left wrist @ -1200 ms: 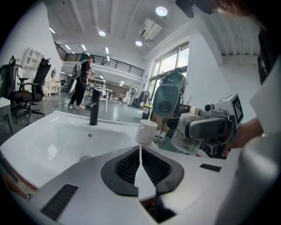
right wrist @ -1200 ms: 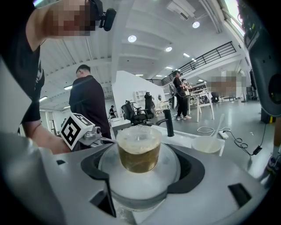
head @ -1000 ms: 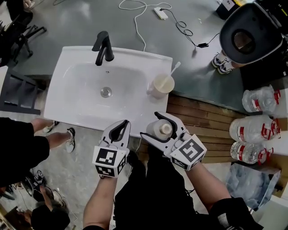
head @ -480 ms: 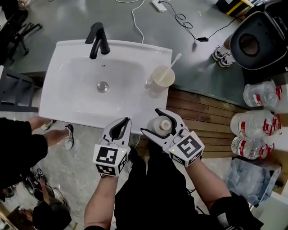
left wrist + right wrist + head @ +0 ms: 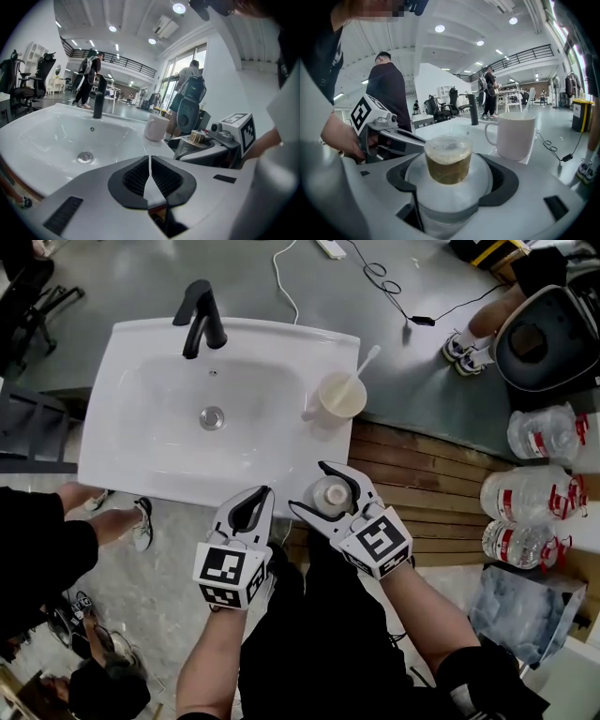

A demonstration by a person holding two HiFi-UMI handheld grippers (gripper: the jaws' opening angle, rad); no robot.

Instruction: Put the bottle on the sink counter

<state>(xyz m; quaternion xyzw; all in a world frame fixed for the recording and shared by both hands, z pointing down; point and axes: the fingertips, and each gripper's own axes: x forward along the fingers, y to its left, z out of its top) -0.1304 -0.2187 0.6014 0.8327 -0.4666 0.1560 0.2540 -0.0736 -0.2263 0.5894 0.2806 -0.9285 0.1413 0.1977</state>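
A small white bottle with a clear cap over a tan top stands upright between the jaws of my right gripper, which is shut on it. It hangs just off the front right corner of the white sink counter, over the wooden slats. My left gripper is shut and empty at the counter's front edge, left of the bottle; in the left gripper view its pads meet. The basin lies ahead of it.
A white mug with a toothbrush stands on the counter's right rim, beyond the bottle. A black tap rises at the back. Large water bottles lie at the right. A person's arm is at the left.
My right gripper has carried the bottle slightly up and left, closer to the counter's front right corner. The left gripper has stayed put.
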